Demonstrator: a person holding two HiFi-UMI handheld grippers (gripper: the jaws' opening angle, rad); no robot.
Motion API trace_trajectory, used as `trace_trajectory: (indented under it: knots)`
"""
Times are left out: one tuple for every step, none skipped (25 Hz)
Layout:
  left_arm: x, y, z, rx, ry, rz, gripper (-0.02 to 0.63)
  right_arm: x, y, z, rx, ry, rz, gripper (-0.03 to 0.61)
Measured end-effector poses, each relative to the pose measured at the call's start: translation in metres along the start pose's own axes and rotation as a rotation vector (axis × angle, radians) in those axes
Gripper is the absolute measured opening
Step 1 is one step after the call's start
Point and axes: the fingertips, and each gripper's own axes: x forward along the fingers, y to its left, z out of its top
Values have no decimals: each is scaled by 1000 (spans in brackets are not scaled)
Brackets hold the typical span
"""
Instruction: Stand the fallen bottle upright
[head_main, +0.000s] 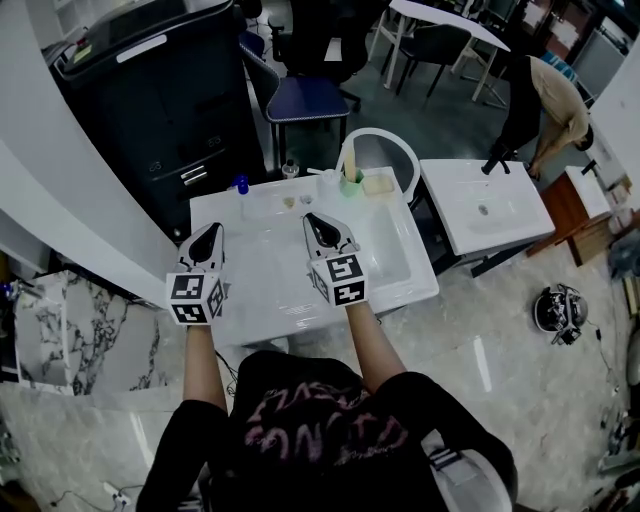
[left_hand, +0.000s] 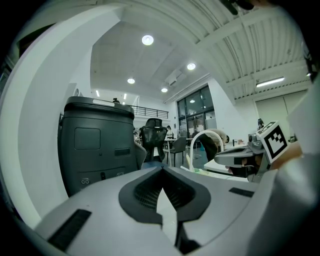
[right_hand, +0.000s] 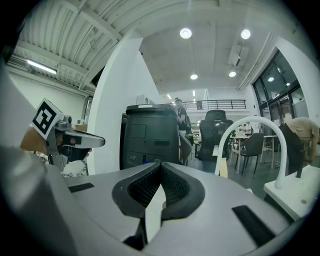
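Person (head_main: 320, 425) in a dark printed top stands at the near edge of a white rectangular desk (head_main: 262, 292), a two-jaw gripper in each hand. Both are held above the desk top and aimed toward its far edge. The left gripper (head_main: 211, 234), over the desk's left side, has its jaws pressed together at the tips w/ nothing between them. The right gripper (head_main: 316, 222), approx. over the desk's middle, is likewise closed and empty.

The small clear bottle w/ a blue cap (head_main: 241, 186) is by the far-left corner of the desk, well apart from both grippers. It's too small from here to say whether it lies flat or stands.

Along the far edge, toward the right corner, are a green cup (head_main: 352, 181) holding pale sticks and, just beside it, a pale yellow block (head_main: 378, 184). A white round-backed chair (head_main: 385, 148) stands behind the far edge, and a tall black cabinet (head_main: 165, 100) is beyond the far-left corner. A second white desk (head_main: 485, 210) is off to the right.
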Motion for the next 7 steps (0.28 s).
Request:
trace_trajectory:
  knots:
    - [-1,-1,0,2,0,1,15,-1,0,0,2,0,1,9]
    - [-1,-2,1,3,0,2,15,-1,-1,0,4,-1,2,9]
    - [-2,-3,1,2,0,3,15,-2,-1,0,5,-2,4,9]
    - [-2,-3,1,-1,-1,4,15,-3,-1,0,6,-2,5,9]
    - [-2,-3,1,-4,-2,6,15,-3,-1,0,6,-3,6,9]
    - [-3,-3,2,-6,-4,9,15,-3,-1,0,6,-4,7,9]
    - [-3,-3,2,-8,-5,11,15,-3,-1,1,5,-5,8,9]
